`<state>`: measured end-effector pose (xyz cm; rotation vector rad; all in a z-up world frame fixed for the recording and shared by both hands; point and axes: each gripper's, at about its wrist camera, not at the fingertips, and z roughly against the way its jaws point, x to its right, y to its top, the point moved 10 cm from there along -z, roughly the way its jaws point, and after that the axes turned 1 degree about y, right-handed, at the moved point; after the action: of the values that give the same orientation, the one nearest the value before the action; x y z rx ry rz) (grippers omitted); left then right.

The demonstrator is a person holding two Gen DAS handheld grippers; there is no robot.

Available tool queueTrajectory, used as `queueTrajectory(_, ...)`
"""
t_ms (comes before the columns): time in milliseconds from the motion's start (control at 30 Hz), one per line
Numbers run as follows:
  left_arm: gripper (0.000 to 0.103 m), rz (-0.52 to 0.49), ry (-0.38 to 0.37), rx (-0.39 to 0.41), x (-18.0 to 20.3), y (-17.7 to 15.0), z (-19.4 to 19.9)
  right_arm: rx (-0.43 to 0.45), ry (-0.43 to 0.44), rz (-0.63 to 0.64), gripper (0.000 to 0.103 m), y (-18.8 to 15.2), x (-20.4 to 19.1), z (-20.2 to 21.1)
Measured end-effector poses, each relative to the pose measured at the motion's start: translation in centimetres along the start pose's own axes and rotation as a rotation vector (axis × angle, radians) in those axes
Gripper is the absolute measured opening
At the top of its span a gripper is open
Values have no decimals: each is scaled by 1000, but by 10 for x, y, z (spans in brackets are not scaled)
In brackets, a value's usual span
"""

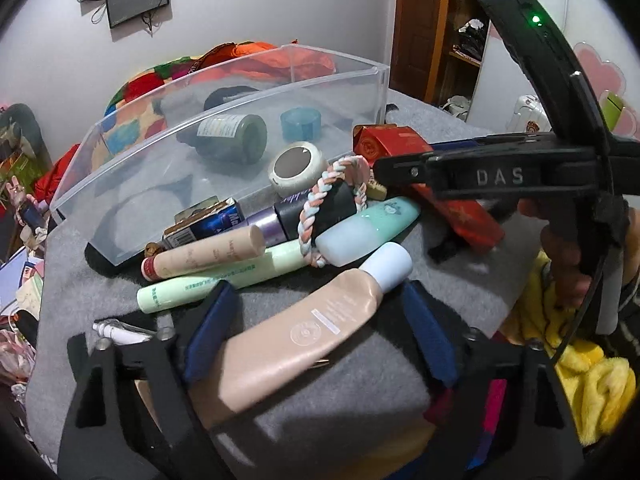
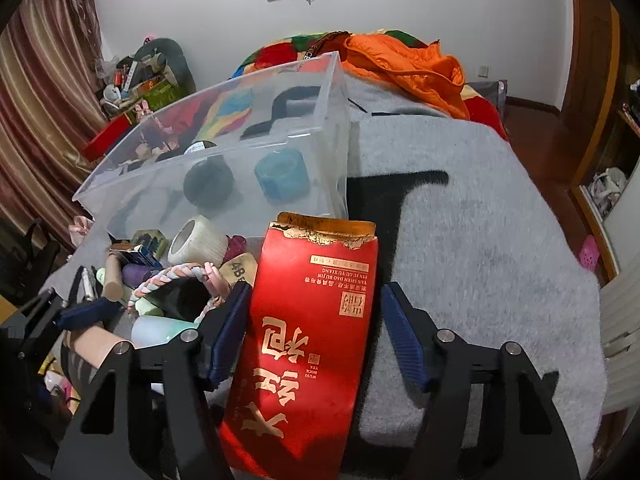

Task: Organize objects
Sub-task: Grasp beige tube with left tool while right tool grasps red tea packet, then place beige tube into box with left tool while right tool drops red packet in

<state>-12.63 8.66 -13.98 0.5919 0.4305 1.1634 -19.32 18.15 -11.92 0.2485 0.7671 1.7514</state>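
While both grippers sit over the pile, our read of the scene:

Left gripper [image 1: 316, 320]: jaws wide, straddling the beige tube [image 1: 304, 332] at bottom centre of the left view; pads not touching it.
Right gripper [image 2: 314, 340]: jaws wide around the red tea pouch [image 2: 308, 344], bottom centre of the right view; left pad just beside its edge, right pad apart.
Beige tube: soft squeezable plastic, smooth and likely slippery, pale blue cap. We judge it light; we'd grip mid-body, across the flat width.
Red tea pouch: glossy foil-like bag, torn open top with gold edge, gold lettering. Probably light and crushable; we'd pinch the lower body, keep the open end up.
Clear bin [image 1: 120, 184]: rigid transparent plastic, upper left of both views; holds a dark bottle [image 1: 232, 136] lying down and a blue tape roll [image 1: 300, 123].
Pile: round white case [image 1: 298, 168], braided rope ring [image 1: 320, 208], mint tubes, all on the grey fuzzy blanket [image 2: 480, 240].
Risk: tube slipping out when squeezed.
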Motion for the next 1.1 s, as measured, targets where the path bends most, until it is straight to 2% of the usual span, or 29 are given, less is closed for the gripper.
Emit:
queueTrajectory(67, 70, 23, -16, 1, -4, -2, 1, 5, 3, 1, 51, 0, 0, 1)
queueTrajectory(200, 55, 43, -17, 11, -11, -4, 5, 17, -17, 14, 51, 0, 0, 4)
queueTrajectory(267, 51, 43, -19, 17, -12, -5, 7, 19, -26, 17, 51, -3, 2, 6)
queueTrajectory(400, 50, 21, -18, 12, -8, -2, 5, 18, -33, 17, 51, -8, 7, 10)
queueTrajectory(567, 50, -16, -53, 4, 3, 3, 1, 23, -40, 23, 51, -14, 9, 18)
queueTrajectory(667, 32, -33, -53, 21, 9, 4, 2, 31, -51, 25, 51, -16, 11, 22)
queueTrajectory(767, 26, -37, -45, 26, 13, 4, 4, 43, -53, 23, 51, -15, 11, 27)
queueTrajectory(1100, 25, 0, -6, 63, 1, 4, 24, 93, -37, 39, 51, -6, 2, 46)
